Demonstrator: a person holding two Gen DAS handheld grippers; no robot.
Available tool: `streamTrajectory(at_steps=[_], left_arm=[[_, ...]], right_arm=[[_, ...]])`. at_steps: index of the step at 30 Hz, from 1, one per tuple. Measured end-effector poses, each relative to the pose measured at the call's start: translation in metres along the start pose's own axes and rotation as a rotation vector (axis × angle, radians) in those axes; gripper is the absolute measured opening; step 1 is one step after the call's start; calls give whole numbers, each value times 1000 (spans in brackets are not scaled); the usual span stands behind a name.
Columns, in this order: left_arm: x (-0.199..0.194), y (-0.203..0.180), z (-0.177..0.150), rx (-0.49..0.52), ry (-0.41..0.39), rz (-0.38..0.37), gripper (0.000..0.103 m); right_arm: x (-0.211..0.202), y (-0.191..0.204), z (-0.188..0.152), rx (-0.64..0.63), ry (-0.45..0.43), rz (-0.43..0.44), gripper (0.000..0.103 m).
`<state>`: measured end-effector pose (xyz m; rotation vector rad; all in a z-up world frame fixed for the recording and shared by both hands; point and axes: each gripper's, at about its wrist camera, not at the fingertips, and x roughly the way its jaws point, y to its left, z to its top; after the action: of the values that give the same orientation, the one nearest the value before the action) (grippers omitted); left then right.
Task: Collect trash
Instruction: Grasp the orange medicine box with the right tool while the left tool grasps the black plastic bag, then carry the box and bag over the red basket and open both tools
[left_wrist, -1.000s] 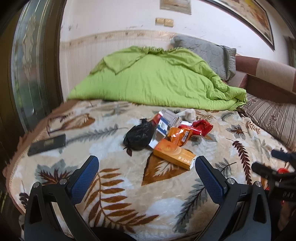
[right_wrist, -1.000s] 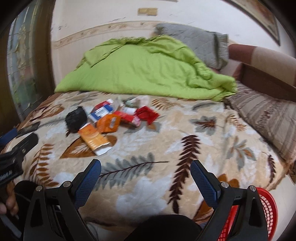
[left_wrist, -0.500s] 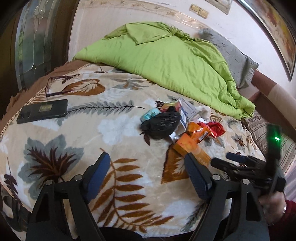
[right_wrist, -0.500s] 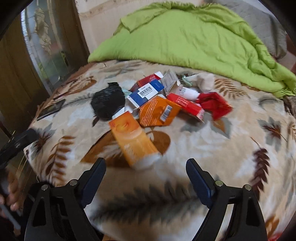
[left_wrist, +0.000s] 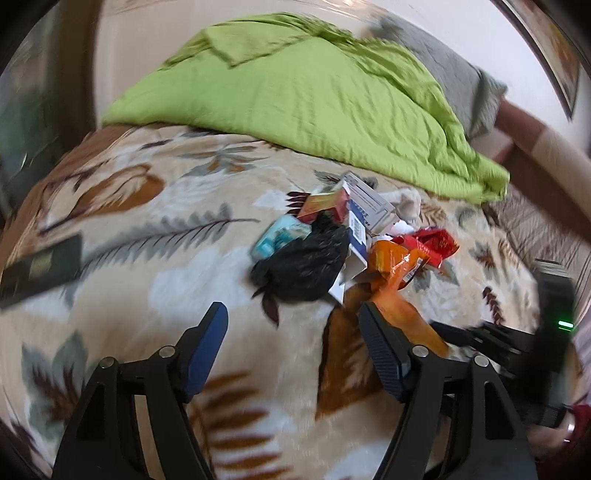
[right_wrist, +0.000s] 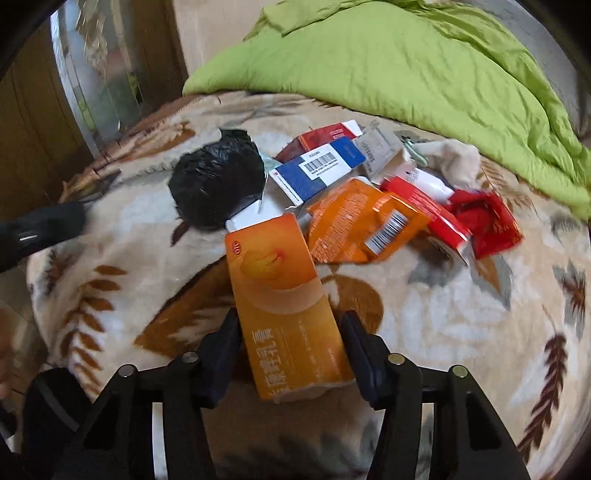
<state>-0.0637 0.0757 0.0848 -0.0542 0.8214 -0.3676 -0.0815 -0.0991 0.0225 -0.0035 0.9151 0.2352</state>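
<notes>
Since a second ago both grippers have come down from a wide view of the bed to the heap of trash in the middle of the leaf-patterned blanket. The right gripper, then spread over bare blanket, now straddles the near end of the orange carton; its jaws are closing, the carton between them, the pads at its sides, though I cannot tell whether they press yet. The left gripper has narrowed too and is closing on nothing, hovering just short of the black plastic bag.

Counted in the right wrist view: one orange carton, one black bag, one orange snack pouch, one blue-and-white box, two red boxes, one crumpled red wrapper, one grey packet. One dark phone lies near the blanket's left edge; one green quilt at the far end.
</notes>
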Motion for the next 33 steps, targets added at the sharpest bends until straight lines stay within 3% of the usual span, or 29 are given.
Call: streamTrajectory(at_steps=[3, 9, 10, 12, 22, 33], left_arm=[[27, -11, 14, 70, 22, 32, 74], [74, -20, 25, 114, 59, 53, 73], [78, -19, 26, 108, 53, 59, 61], [82, -14, 26, 75, 54, 43, 59], [20, -18, -9, 26, -27, -40, 54], [-13, -46, -48, 51, -39, -82, 54]], right_arm=[[-17, -11, -13, 68, -20, 24, 52], [-43, -35, -42, 160, -54, 24, 51], [-45, -39, -44, 178, -55, 32, 51], [-52, -44, -48, 206, -70, 53, 51], [-45, -33, -50, 173, -49, 27, 52], [-31, -22, -50, 115, 13, -28, 57]])
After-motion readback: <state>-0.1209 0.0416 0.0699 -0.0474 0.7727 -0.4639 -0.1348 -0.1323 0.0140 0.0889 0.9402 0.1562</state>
